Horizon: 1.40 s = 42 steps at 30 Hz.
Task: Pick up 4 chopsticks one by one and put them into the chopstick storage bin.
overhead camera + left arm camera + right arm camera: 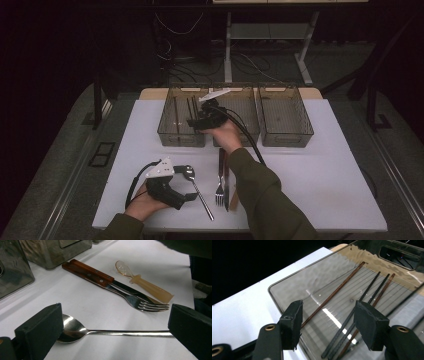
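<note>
Chopsticks (352, 297), thin dark and brown rods, already lie in the smoky transparent left bin (181, 135); right tool (327, 325) hovers apart, empty. Left tool (115, 332), apart, straddles the steel spoon (75, 331) left on the white surface (320, 185).

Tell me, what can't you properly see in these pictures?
- Spoon, left gripper view: both ends hidden behind the black jaws.
- Knife, same view: blade mostly covered by the fork.
- Chopsticks in the left bin, right gripper view: near ends cut off by the bottom edge.
</note>
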Each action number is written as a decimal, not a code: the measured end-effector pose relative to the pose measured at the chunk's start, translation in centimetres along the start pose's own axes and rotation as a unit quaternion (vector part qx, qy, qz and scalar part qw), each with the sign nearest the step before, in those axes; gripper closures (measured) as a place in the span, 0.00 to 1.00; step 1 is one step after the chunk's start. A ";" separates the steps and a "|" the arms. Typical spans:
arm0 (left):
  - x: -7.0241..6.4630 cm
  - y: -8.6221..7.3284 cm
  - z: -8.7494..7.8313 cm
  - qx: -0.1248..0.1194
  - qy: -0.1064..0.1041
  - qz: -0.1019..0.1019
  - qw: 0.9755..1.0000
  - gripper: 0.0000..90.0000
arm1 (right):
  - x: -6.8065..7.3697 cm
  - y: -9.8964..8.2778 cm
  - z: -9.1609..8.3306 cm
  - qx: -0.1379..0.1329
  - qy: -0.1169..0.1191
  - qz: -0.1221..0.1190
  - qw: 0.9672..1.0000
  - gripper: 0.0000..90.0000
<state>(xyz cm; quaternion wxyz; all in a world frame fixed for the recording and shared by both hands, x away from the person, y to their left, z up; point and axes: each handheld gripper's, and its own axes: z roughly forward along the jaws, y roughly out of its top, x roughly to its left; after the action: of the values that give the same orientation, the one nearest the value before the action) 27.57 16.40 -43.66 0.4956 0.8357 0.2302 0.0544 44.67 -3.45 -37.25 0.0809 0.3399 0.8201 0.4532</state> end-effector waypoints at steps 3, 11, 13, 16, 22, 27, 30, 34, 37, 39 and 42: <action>0.0 0.0 0.0 -0.001 0.000 -0.003 1.000 0.00 | -0.2 -0.3 -1.2 -0.005 0.001 -0.003 1.000 0.42; 0.0 -0.1 0.0 0.002 0.003 -0.006 1.000 0.00 | -0.5 -1.4 -4.3 -0.014 0.012 -0.016 1.000 0.39; 0.1 -0.1 0.0 0.004 0.005 -0.005 1.000 0.00 | -0.5 -1.9 -5.1 -0.015 0.016 -0.020 1.000 0.39; 0.0 -0.1 0.1 0.003 0.004 -0.006 1.000 0.00 | -0.6 -2.7 -6.1 -0.015 0.021 -0.026 0.999 0.37; 0.0 -0.1 0.2 0.004 0.007 -0.006 1.000 0.00 | -0.9 -4.7 -7.7 -0.008 0.032 -0.043 0.999 0.36; 0.0 -0.2 0.2 0.007 0.010 -0.006 1.000 0.00 | -1.3 -6.3 -9.2 -0.003 0.029 -0.046 0.999 0.35; -0.1 -0.1 0.2 0.007 0.009 -0.008 1.000 0.00 | -1.9 -7.5 -10.3 -0.001 0.025 -0.044 0.999 0.35; -0.1 -0.1 0.2 0.009 0.010 -0.006 1.000 0.00 | -2.6 -8.8 -11.8 -0.005 0.019 -0.038 0.999 0.35; -0.1 -0.2 0.2 0.009 0.011 -0.007 1.000 0.00 | -3.1 -9.7 -12.8 -0.003 0.013 -0.035 0.999 0.35; -0.1 -0.2 0.2 0.010 0.012 -0.008 1.000 0.00 | -3.4 -10.4 -13.5 -0.005 0.010 -0.031 0.999 0.35; -0.1 -0.2 0.2 0.009 0.013 -0.008 1.000 0.00 | -3.7 -11.4 -14.4 -0.002 0.005 -0.029 1.000 0.35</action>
<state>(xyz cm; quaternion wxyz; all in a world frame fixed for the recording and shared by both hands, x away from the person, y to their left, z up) 27.50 16.23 -43.90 0.4853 0.8377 0.2436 0.0592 35.61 -19.80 -38.67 0.0903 0.3137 0.8290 0.4540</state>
